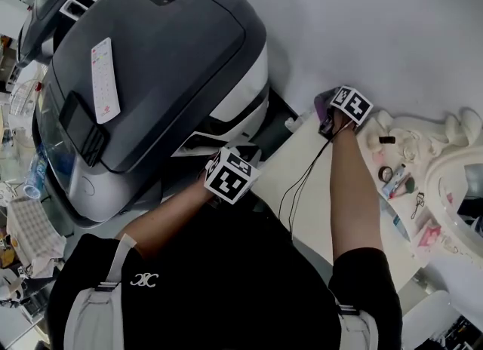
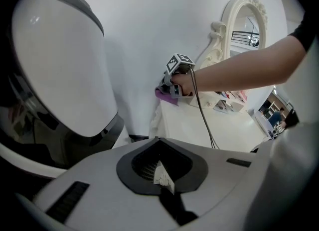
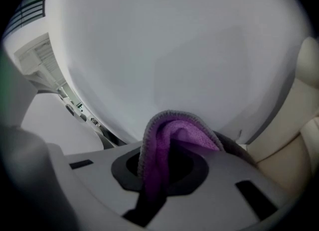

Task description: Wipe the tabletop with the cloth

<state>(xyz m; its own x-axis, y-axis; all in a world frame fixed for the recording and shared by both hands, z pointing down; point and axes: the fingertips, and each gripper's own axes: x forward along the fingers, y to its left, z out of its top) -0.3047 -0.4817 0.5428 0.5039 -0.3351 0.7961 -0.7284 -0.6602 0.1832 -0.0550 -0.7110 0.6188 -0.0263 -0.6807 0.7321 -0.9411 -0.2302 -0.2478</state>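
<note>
Clamping the purple cloth (image 3: 172,140), right tongs (image 3: 158,185) reach the far tabletop (image 1: 317,190).

The right gripper (image 3: 155,187) has its jaws closed on the purple cloth (image 3: 172,138). The cloth's grey-edged fold bulges up out of the dark opening and hangs over toward the right. Ahead there's a plain white wall (image 3: 174,51), very close. At the right edge sits a cream moulded frame (image 3: 294,135), just beside the cloth.
</note>
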